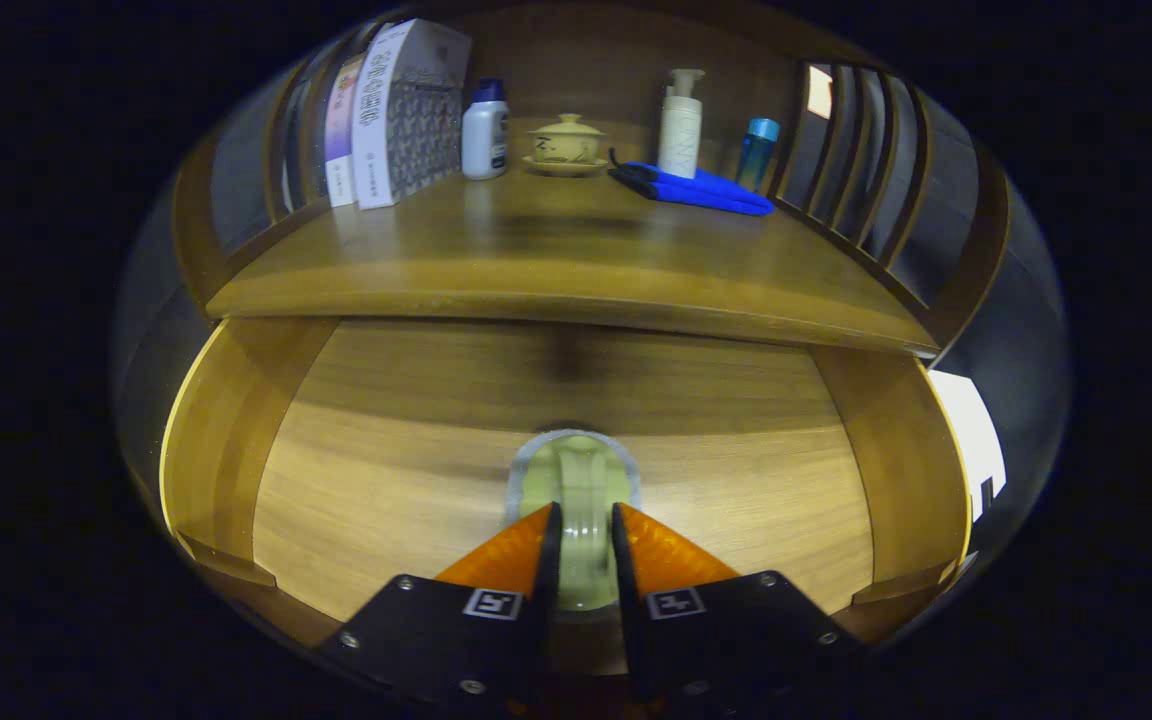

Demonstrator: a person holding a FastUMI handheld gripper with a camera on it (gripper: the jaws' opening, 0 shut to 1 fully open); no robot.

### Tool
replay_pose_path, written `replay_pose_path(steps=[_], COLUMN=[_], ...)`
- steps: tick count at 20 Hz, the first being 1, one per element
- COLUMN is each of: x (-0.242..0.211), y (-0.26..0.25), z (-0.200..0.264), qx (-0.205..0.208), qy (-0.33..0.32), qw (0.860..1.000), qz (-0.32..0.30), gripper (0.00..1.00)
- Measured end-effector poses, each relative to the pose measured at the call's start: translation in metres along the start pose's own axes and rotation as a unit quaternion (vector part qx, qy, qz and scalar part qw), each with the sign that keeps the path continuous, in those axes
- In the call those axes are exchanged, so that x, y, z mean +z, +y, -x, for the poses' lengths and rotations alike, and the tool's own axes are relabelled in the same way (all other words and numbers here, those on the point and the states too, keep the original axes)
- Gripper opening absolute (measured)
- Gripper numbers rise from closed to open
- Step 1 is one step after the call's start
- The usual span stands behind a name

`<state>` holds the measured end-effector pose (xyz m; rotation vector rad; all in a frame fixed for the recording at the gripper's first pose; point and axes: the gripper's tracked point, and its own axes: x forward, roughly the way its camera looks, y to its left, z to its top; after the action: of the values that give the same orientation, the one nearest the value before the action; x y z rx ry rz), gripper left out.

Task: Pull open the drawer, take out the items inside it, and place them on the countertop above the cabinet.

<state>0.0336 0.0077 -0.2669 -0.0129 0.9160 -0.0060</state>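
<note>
Cup [576, 490] sits pinched between jaws inside open drawer [366, 480].

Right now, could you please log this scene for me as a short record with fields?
drawer: pulled open
gripper: fingers closed on a pale green cup in the drawer
countertop: above the drawer
on countertop: books, white bottle, lidded tea bowl, pump bottle, blue cloth, blue bottle

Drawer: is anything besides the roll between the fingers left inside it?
No. The open drawer holds just the pale tape roll, gripped by the gripper.
</note>
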Motion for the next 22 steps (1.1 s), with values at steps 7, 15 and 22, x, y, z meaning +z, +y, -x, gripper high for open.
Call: replay_pose_path(steps=[7,15,22], x=[-0.014,0.017,0.043], y=[0.012,0.009,-0.011], z=[0.014,0.057,0.09], qx=[0.023,0.038,0.006], qy=[-0.024,-0.105,-0.145], qw=[0.999,0.992,0.988], qz=[-0.035,-0.062,-0.053], gripper=[0.11,0.1,0.1])
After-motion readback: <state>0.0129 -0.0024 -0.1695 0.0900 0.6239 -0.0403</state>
